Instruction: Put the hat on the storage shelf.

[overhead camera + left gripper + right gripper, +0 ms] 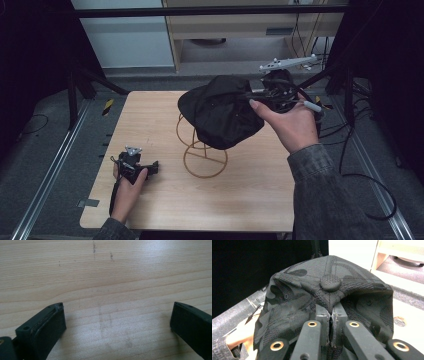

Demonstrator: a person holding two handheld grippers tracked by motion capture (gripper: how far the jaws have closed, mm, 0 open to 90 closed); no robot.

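A black camouflage-pattern cap point(222, 110) hangs over the top of a tan wire stand point(205, 159) on the wooden table point(150, 125). My right gripper point(260, 100) is shut on the cap, pinching the crown fabric just below the top button point(330, 283). In the right gripper view the jaws meet at the cap point(294, 300), pressed together on a fold of cloth, my right gripper point(331, 315). My left gripper point(150, 167) rests low over the table's near left part. Its jaws stand wide apart with bare wood between them, my left gripper point(117, 322).
The stand's round base ring point(206, 162) sits mid-table. Metal rails point(50, 170) run along both table sides. A pale cabinet point(250, 25) and black frame posts point(75, 85) stand behind the table. Cables point(370, 185) trail at the right.
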